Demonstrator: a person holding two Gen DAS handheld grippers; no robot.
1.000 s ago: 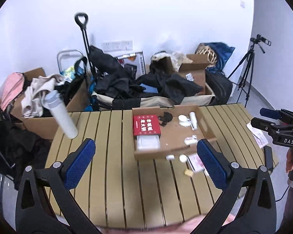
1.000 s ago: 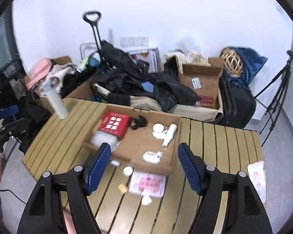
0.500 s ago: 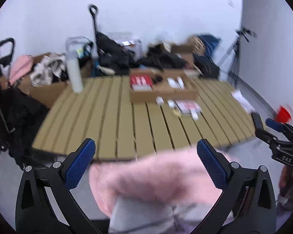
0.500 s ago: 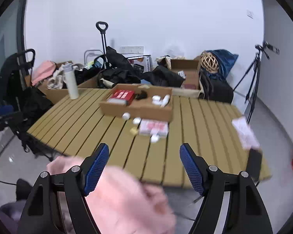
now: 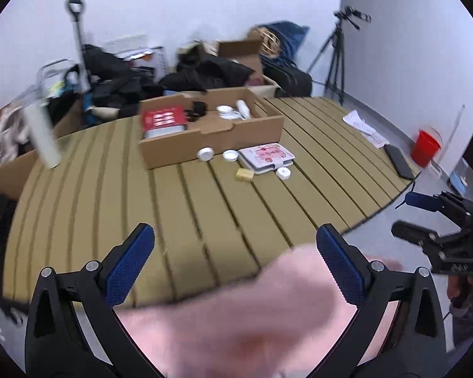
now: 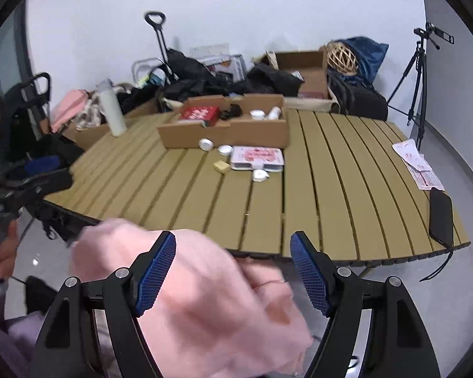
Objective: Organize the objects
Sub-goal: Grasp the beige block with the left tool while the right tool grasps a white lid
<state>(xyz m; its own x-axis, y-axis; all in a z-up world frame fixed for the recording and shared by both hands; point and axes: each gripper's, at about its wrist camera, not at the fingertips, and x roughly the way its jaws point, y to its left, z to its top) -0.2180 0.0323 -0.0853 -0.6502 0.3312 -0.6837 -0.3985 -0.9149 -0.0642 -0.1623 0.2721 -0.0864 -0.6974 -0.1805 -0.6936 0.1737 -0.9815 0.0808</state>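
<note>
A shallow cardboard box [image 5: 211,138] [image 6: 224,132] sits on the slatted wooden table [image 5: 205,208] [image 6: 331,170] and holds a red box [image 5: 164,119], a black item and white jars. In front of it lie white round jars [image 5: 205,153] [image 6: 206,144], a pink-patterned flat case [image 5: 266,157] [image 6: 257,157] and a small yellow block [image 5: 244,174] [image 6: 221,166]. My left gripper [image 5: 235,256] is open and empty at the table's near edge. My right gripper [image 6: 233,263] is open and empty, off the near edge. A blurred pink sleeve covers the bottom of both views.
A white bottle [image 5: 42,138] [image 6: 112,111] stands at the table's left. A black phone [image 6: 440,217] and papers [image 6: 416,163] lie at the right edge. A red cup [image 5: 425,148], a tripod [image 6: 419,72], bags and boxes surround the table.
Both grippers pulled back from above the box to the table's near edge and lower. A pink sleeve came into view. Both stay open.
</note>
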